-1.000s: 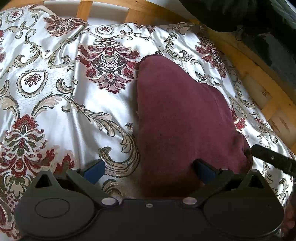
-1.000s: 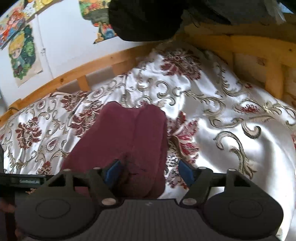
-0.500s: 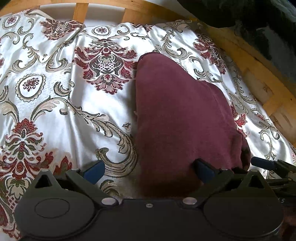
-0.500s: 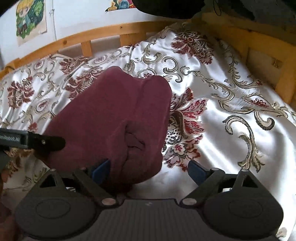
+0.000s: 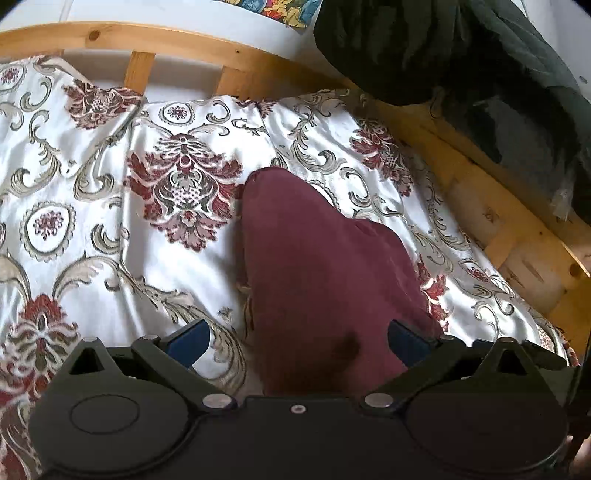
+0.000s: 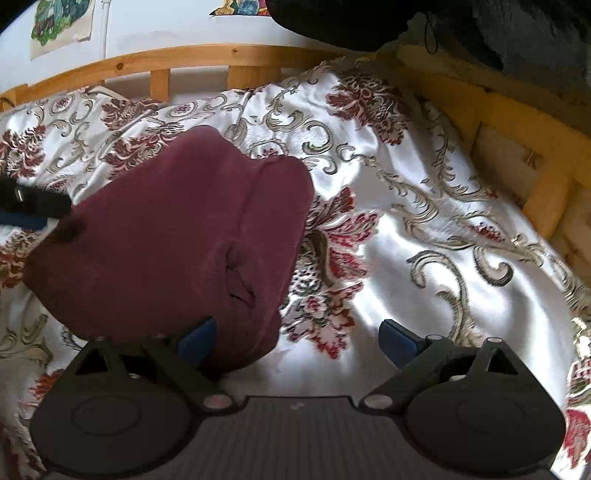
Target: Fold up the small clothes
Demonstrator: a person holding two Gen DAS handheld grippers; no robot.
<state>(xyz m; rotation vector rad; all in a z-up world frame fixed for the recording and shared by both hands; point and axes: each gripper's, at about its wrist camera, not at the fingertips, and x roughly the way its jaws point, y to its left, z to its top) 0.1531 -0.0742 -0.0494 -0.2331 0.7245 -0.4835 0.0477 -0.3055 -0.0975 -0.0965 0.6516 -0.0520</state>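
A folded maroon garment (image 5: 325, 273) lies flat on the patterned satin bedspread (image 5: 110, 221). My left gripper (image 5: 297, 341) is open, its blue pads wide apart astride the garment's near end, holding nothing. In the right wrist view the same garment (image 6: 184, 236) lies at the left. My right gripper (image 6: 297, 338) is open, its left pad at the garment's near right corner and its right pad over bare bedspread (image 6: 443, 258). The left gripper's fingertip (image 6: 33, 206) shows at that view's left edge.
A wooden bed rail (image 5: 184, 48) runs along the back and down the right side (image 6: 517, 147). A dark heap of clothing (image 5: 461, 48) rests on the rail at upper right. Posters hang on the white wall (image 6: 62, 18).
Both grippers have pulled back and risen from the garment, so more of the rail and wall shows. The right gripper has let go and opened wider. The garment lies still.
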